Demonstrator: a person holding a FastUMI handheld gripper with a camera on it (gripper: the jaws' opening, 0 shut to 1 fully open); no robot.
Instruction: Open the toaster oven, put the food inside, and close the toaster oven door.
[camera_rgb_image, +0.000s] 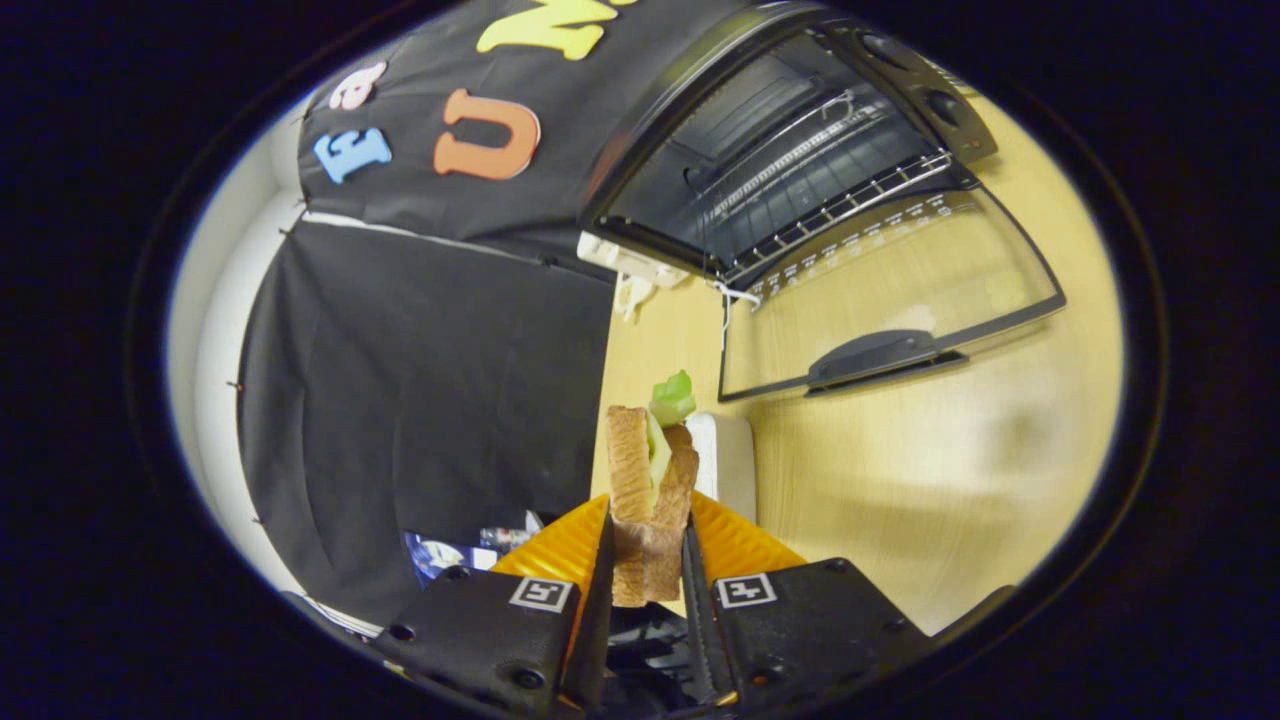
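My tool (648, 560) is closed on a sandwich of two toasted brown bread slices with pale green lettuce between them (650, 480), both fingers pressing its flat sides, so the sandwich stands on edge with its long axis running straight out along the fingers and the lettuce poking from the far end. The black metal toaster oven (760, 150) sits on the pale wooden tabletop (900, 470), well beyond the sandwich and off to the right of where the fingers point, appearing tilted from my angle. Its glass door with a dark handle (880, 290) lies dropped open towards me, so opening looks done and the wire rack (830, 190) inside is exposed. I judge the next move turns on swinging right and forward, carrying the sandwich over the lowered door and onto the rack. A white block (725, 460) and a ribbed orange tray (740, 545) lie just under the sandwich.
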